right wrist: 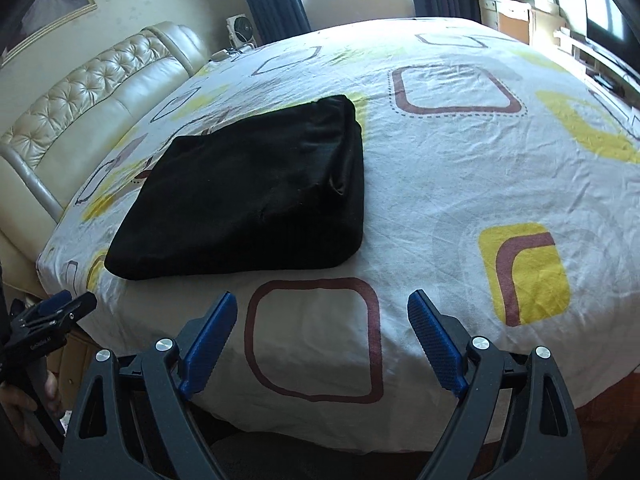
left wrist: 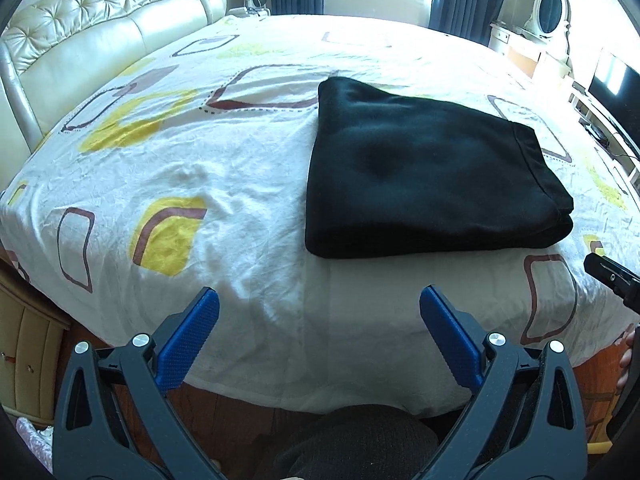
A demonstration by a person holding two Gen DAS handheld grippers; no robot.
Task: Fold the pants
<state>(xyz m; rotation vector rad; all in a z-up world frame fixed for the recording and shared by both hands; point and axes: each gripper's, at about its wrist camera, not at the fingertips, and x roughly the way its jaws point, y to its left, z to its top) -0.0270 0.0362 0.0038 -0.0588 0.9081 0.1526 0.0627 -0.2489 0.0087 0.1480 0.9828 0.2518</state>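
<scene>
Cut off at the bottom of both views: handles and bodies of both grippers, only black arms and blue ribbed pads showing. Dark rounded mass at bottom centre of the left wrist view too dim to identify. Layers of the folded black fabric pants (left wrist: 424, 168) hard to count; only a stacked double edge visible at the lower-right corner in the left wrist view, and a tucked fold at the upper right of the bundle (right wrist: 256, 196) in the right wrist view.

One pair of pants, folded into a compact rectangle, lying flat on the white bedsheet with yellow and brown rounded-square print (left wrist: 224, 184), right of centre in the left wrist view, left of centre in the right wrist view.

Two grippers. Left gripper (left wrist: 319, 300) at bottom centre of its own view, spread wide, nothing between the pads, hanging over the near edge of the sheet, apart from the pants; seen again at lower left of the right wrist view (right wrist: 68, 304), pads too small there to judge. Right gripper (right wrist: 322, 303) likewise spread wide and empty, below the pants; only its black tip visible at the right edge of the left wrist view (left wrist: 612, 276).

One cream tufted leather headboard (left wrist: 92, 36) at upper left. One oval mirror in a white frame (left wrist: 550, 8) at upper right, partly clipped in the right wrist view.
</scene>
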